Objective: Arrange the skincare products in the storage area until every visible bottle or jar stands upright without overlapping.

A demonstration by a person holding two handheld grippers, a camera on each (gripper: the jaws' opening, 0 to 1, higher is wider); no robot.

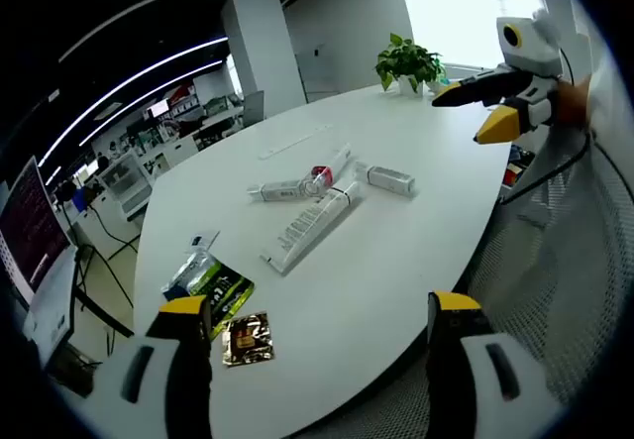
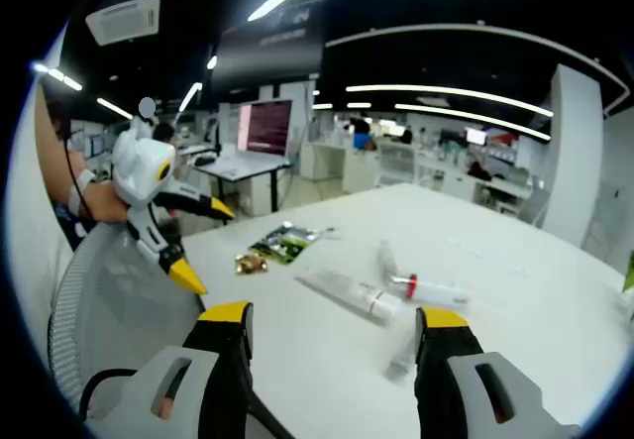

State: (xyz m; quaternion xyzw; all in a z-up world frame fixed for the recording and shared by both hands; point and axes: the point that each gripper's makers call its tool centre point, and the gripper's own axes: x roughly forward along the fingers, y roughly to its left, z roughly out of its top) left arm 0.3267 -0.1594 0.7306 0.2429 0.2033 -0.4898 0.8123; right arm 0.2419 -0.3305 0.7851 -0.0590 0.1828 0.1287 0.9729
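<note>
Wide bare stretches on the white oval table [image 1: 416, 261]: near edge in front of the left gripper [image 1: 317, 335], and the far end toward the green potted plant [image 1: 408, 62]. Mid-table blocked by a cluster of lying white tubes: long white tube with red band [image 1: 309, 226], shorter white tube with red cap [image 1: 292, 187], small white tube [image 1: 386, 177], close together, narrow gaps between. Green-black foil sachet [image 1: 216, 288] and brown-gold sachet [image 1: 247, 339] lie flat near the left edge. Right gripper [image 2: 327, 325] jaws wide apart above table edge; grey mesh chair back [image 2: 119, 300] crowds the side by it.
</note>
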